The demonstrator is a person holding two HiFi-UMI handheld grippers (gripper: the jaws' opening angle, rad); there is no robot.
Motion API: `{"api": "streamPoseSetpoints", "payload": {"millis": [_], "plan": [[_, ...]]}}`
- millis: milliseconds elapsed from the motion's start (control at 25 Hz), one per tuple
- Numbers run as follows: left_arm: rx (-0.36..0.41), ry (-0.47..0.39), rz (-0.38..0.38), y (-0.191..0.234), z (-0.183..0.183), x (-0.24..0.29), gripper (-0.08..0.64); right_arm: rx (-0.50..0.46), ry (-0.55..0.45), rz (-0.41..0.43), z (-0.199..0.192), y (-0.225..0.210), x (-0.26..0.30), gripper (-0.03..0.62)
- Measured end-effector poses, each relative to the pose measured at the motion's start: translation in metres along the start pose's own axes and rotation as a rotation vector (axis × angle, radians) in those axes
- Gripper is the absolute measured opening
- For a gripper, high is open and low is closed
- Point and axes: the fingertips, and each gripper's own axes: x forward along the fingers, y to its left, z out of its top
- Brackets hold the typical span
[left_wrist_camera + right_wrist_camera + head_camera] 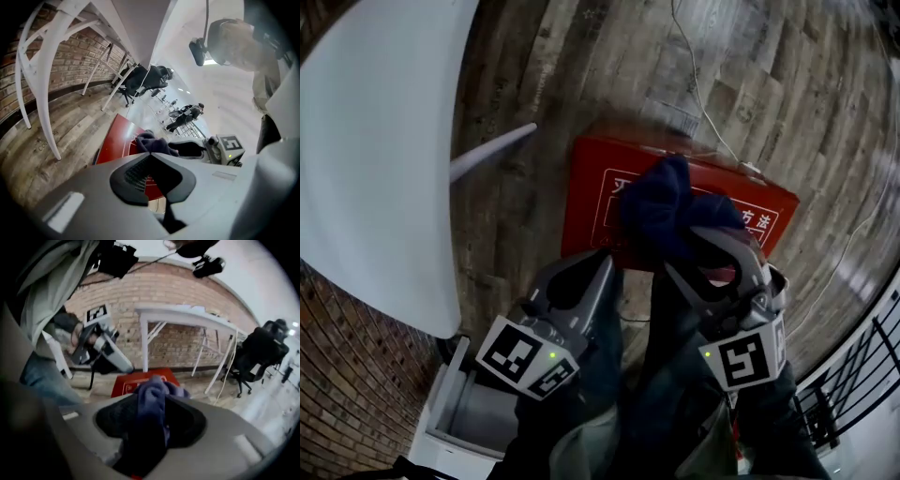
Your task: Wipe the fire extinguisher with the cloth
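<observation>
Clamping the blue cloth (667, 208) in the right gripper (705, 246) above the centre-frame red box (591, 192), we hold the left gripper (598, 262) closed.

The cloth (661, 211) and the right gripper (712, 258) cover the middle of the red box (591, 187), so its white print shows only in part. The left edge cuts off the white tabletop (375, 141). The whole right gripper view is blurred.
</observation>
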Motion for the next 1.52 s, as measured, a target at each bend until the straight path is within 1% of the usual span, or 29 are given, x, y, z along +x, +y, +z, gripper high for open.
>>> {"api": "streamPoseSetpoints", "payload": {"millis": [40, 80, 120, 160, 200, 280, 320, 400, 520, 680, 760, 880, 1000, 1120, 1160, 1200, 1280, 1360, 1440, 1520], "plan": [[0.000, -0.004, 0.004, 0.004, -0.003, -0.003, -0.002, 0.015, -0.067, -0.043, 0.015, -0.003, -0.004, 0.176], [-0.002, -0.009, 0.012, 0.008, -0.006, -0.007, -0.002, 0.018, -0.114, -0.080, 0.027, -0.006, -0.006, 0.189], [-0.005, -0.015, 0.024, 0.013, -0.009, -0.011, -0.002, -0.006, -0.123, -0.107, 0.034, -0.007, -0.003, 0.198], [-0.010, -0.021, 0.036, 0.018, -0.014, -0.015, -0.002, -0.052, -0.095, -0.118, 0.032, -0.006, 0.005, 0.198], [-0.015, -0.024, 0.047, 0.022, -0.019, -0.021, -0.002, -0.102, -0.041, -0.109, 0.025, 0.000, 0.016, 0.199], [-0.022, -0.025, 0.069, 0.028, -0.030, -0.034, -0.002, -0.166, 0.064, -0.051, 0.004, 0.017, 0.039, 0.201], [-0.020, -0.028, 0.079, 0.030, -0.035, -0.039, -0.002, -0.171, 0.083, -0.025, -0.003, 0.022, 0.048, 0.201], [-0.014, -0.038, 0.096, 0.030, -0.043, -0.045, -0.002, -0.150, 0.074, -0.012, -0.007, 0.025, 0.053, 0.199], [-0.031, -0.062, 0.124, 0.020, -0.051, -0.051, -0.002, -0.131, 0.075, -0.037, -0.015, 0.026, 0.045, 0.191], [-0.034, -0.105, 0.127, -0.006, -0.061, -0.052, -0.002, -0.135, 0.107, -0.093, -0.031, 0.026, 0.028, 0.130], [-0.040, -0.133, 0.128, -0.016, -0.068, -0.052, -0.002, -0.149, 0.115, -0.124, -0.041, 0.022, 0.018, 0.117], [-0.065, -0.147, 0.112, -0.034, -0.087, -0.054, -0.002, -0.137, 0.117, -0.145, -0.059, 0.023, -0.004, 0.114], [-0.071, -0.135, 0.079, -0.045, -0.099, -0.054, -0.002, -0.087, 0.115, -0.195, -0.074, 0.017, -0.023, 0.106], [-0.069, -0.163, 0.075, -0.044, -0.099, -0.069, -0.002, -0.073, 0.135, -0.238, -0.072, 0.017, -0.020, 0.101], [-0.077, -0.176, 0.078, -0.041, -0.099, -0.075, -0.002, -0.079, 0.139, -0.233, -0.066, 0.022, -0.013, 0.100], [-0.086, -0.186, 0.083, -0.035, -0.101, -0.081, -0.002, -0.091, 0.137, -0.211, -0.057, 0.031, -0.001, 0.100], [-0.105, -0.196, 0.094, -0.023, -0.103, -0.092, -0.002, -0.139, 0.114, -0.131, -0.030, 0.057, 0.030, 0.100], [-0.125, -0.211, 0.101, -0.011, -0.103, -0.106, -0.002, -0.209, 0.100, -0.055, -0.005, 0.080, 0.060, 0.100], [-0.141, -0.228, 0.105, 0.000, -0.102, -0.121, -0.002, -0.289, 0.103, -0.018, 0.015, 0.088, 0.083, 0.100], [-0.151, -0.244, 0.113, 0.013, -0.101, -0.137, -0.002, -0.364, 0.130, 0.000, 0.033, 0.083, 0.102, 0.100]]}}
